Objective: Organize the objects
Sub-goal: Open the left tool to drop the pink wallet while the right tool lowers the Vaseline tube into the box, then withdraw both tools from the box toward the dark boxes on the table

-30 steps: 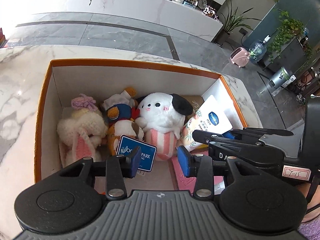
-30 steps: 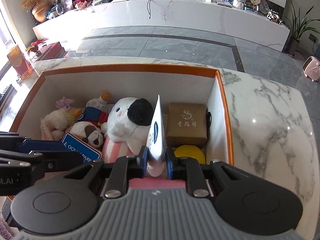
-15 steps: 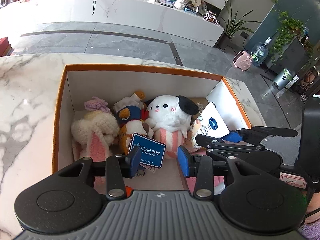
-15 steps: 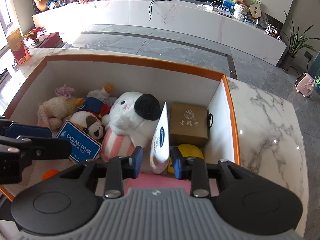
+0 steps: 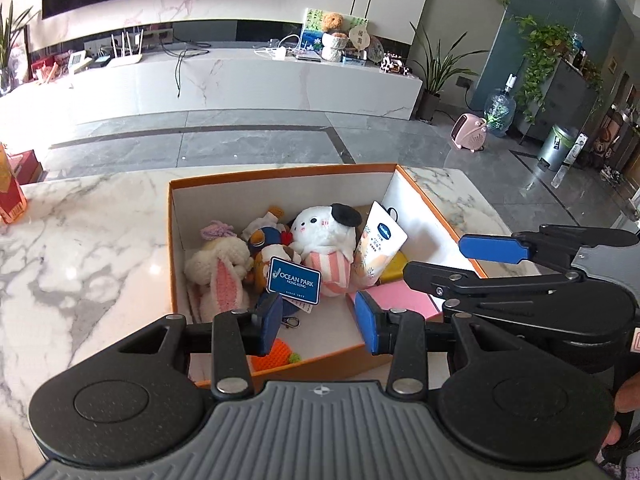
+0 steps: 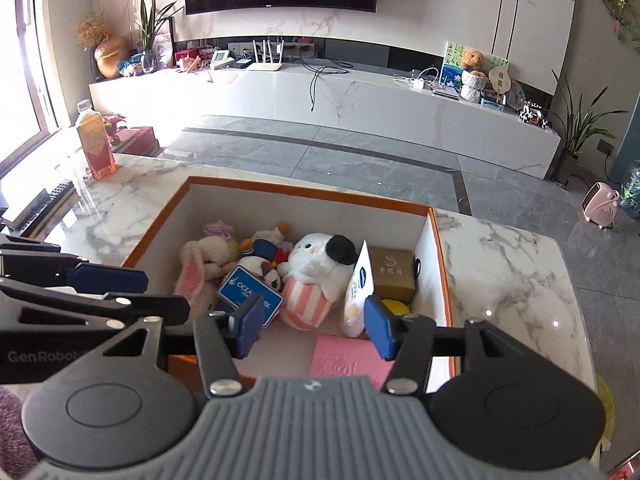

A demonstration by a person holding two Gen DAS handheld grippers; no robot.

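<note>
Inside box (image 6: 304, 200): four plushies (approx.)

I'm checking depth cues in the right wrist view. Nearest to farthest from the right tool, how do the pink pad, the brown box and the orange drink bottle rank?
From the right tool:
1. Pink pad, on the box floor just ahead of the fingertips.
2. Brown box, deeper in, by the right wall.
3. Orange drink bottle, far left on the marble table.

right gripper (image 6: 313, 326) has released the lotion tube (image 6: 357, 293); both grippers pulled back
</note>
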